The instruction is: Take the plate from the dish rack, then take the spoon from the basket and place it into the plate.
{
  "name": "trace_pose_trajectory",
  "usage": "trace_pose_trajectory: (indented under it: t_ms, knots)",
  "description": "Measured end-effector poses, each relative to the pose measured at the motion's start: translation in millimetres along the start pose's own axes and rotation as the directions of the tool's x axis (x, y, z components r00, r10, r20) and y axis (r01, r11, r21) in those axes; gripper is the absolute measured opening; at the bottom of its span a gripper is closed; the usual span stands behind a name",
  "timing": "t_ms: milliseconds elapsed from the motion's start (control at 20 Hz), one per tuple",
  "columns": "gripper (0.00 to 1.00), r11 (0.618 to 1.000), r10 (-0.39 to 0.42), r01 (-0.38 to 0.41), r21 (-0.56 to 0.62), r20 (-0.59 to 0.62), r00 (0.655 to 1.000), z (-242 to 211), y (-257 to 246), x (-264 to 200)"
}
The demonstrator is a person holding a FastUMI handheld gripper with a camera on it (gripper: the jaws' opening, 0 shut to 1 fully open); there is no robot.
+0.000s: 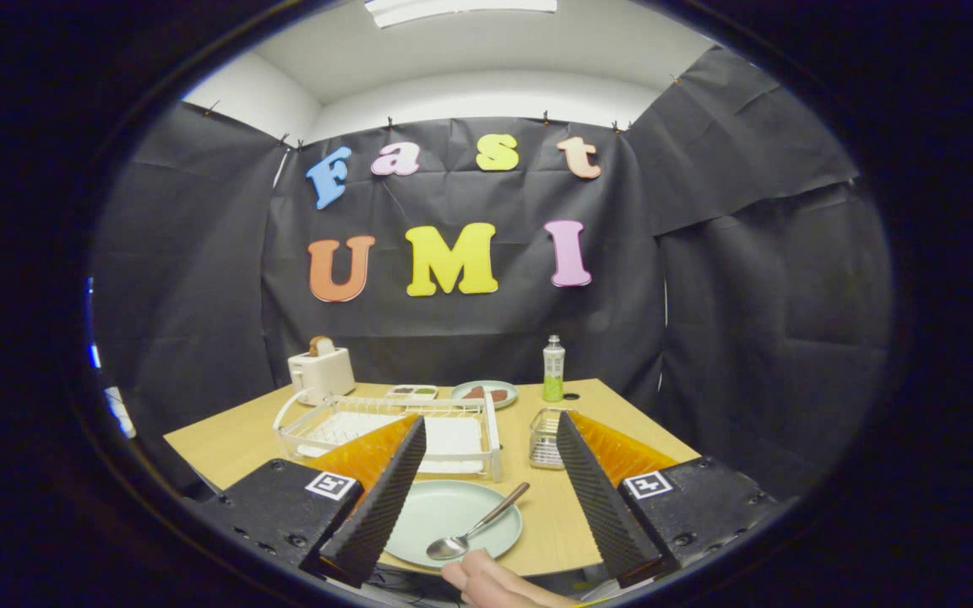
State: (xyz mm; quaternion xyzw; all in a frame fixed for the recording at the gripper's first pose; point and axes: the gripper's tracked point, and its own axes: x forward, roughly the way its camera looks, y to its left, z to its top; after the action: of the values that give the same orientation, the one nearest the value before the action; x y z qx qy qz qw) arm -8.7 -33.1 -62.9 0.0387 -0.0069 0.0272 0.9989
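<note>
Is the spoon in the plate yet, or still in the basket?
In the plate. The spoon lies with its bowl on the plate, handle over the rim. The gripper is open, holding nothing.

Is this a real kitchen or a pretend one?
Probably a pretend kitchen in a test booth. Black cloth walls stand around one wooden table holding a toaster, a dish rack and a plate with a spoon. The tongs are open.
</note>
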Motion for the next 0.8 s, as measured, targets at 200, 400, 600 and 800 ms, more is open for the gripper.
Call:
trace_pose_trajectory:
  t_ms: [200, 400, 600, 800]
  knots:
    - [0.99, 1.000, 0.012, -0.012, 0.026, -0.001, 1.000, 13, -2, -9]
    - [0.99, 1.000, 0.007, -0.007, -0.016, 0.019, 1.000, 19, -3, -14]
    - [1.00, 0.999, -0.004, 0.006, -0.045, 0.038, 0.999, 18, -2, -17]
    - [1.00, 0.998, -0.004, 0.006, -0.060, 0.032, 0.999, 16, -6, -15]
